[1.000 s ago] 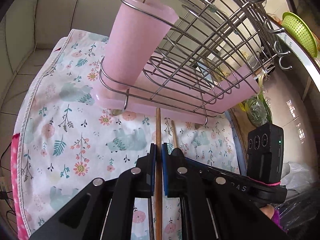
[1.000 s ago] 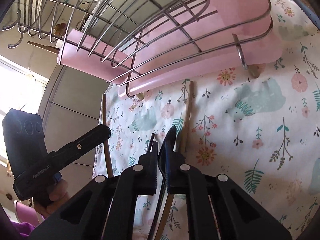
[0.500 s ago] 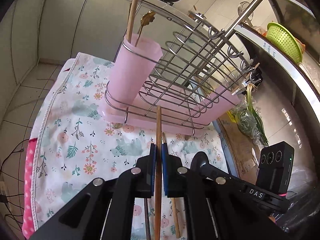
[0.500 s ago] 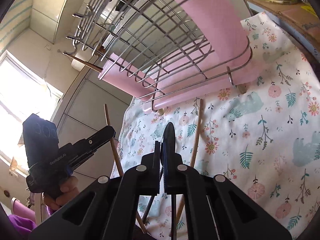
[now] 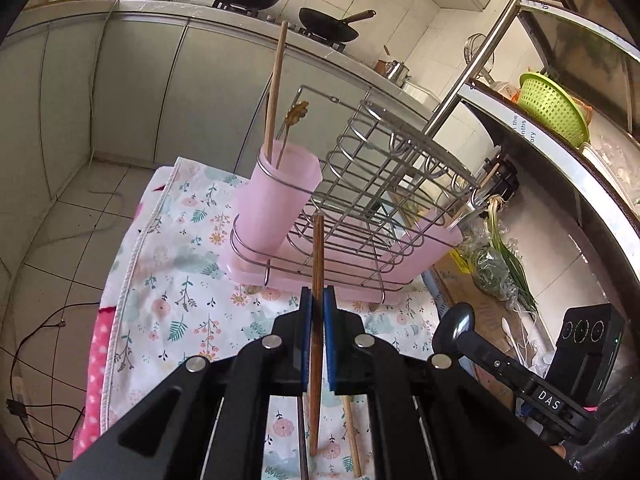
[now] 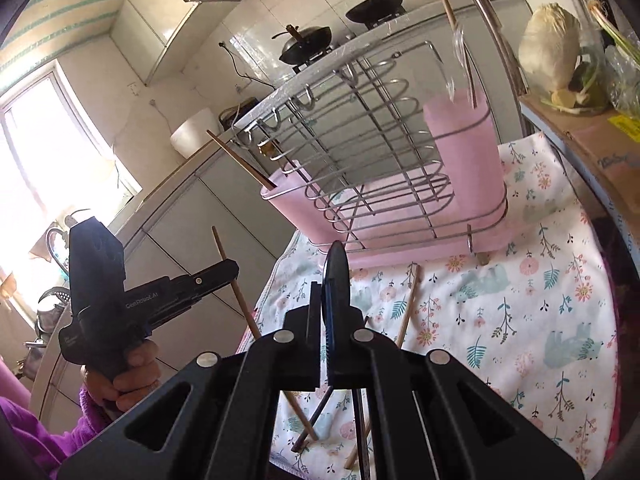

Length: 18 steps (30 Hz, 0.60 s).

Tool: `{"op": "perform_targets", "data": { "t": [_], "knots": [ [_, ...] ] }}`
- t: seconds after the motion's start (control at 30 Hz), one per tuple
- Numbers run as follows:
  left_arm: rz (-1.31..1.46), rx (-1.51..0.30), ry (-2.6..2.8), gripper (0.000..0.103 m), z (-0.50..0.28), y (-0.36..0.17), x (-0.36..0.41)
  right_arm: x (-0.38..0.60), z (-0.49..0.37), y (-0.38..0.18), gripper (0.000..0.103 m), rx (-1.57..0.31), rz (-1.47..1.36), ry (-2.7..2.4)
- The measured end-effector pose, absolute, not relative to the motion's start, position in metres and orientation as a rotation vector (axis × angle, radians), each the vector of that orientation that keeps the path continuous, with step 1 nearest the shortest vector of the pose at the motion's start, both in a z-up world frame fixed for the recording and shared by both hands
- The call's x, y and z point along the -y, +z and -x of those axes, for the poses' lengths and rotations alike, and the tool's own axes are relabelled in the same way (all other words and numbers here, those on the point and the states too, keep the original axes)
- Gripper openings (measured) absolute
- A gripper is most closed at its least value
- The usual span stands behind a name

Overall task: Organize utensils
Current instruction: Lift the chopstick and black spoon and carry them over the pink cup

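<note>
My left gripper [image 5: 318,304] is shut on a brown wooden chopstick [image 5: 318,248], held in the air and pointing at the wire dish rack [image 5: 384,184]. The rack's pink cup [image 5: 280,200] holds a chopstick and a gold-handled utensil. My right gripper [image 6: 330,300] is shut on a dark spoon [image 6: 336,272], seen edge-on, also raised in front of the rack [image 6: 360,152] and its pink cup [image 6: 464,152]. In the right wrist view the left gripper [image 6: 230,270] shows at the left with its chopstick [image 6: 236,292]. A second chopstick [image 6: 410,304] lies on the floral cloth [image 6: 540,320].
The rack sits on a pink drip tray [image 5: 404,268] on the floral cloth [image 5: 180,280]. A steel shelf pole [image 5: 480,52] and a shelf with a green colander [image 5: 552,108] stand to the right. Bagged greens [image 5: 496,272] and a cardboard box [image 6: 592,140] lie beside the cloth. Cables [image 5: 36,360] trail on the floor.
Both grippers have risen and drawn back from the rack, carrying the chopstick and the spoon up off the cloth. The rack now appears smaller and lower in both views.
</note>
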<state>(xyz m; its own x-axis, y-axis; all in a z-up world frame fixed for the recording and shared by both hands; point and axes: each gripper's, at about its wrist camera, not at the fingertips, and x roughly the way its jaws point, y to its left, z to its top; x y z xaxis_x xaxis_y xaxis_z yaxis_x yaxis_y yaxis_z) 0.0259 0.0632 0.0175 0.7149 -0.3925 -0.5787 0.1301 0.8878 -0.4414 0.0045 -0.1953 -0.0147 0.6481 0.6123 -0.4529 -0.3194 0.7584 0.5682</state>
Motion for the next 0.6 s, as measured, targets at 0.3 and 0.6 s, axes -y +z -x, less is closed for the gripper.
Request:
{"op": "perform_targets", "data": {
  "t": [0.3,0.6],
  "knots": [
    [0.377,-0.622,-0.287,0.005,-0.015,0.055,-0.069,0.208,0.005,0.010,0.002,-0.593,-0.464,0.553],
    [0.365,-0.553,-0.285,0.005,-0.013,0.082,-0.069,0.231,0.007,0.040,0.002,-0.517,-0.497,0.554]
  ]
}}
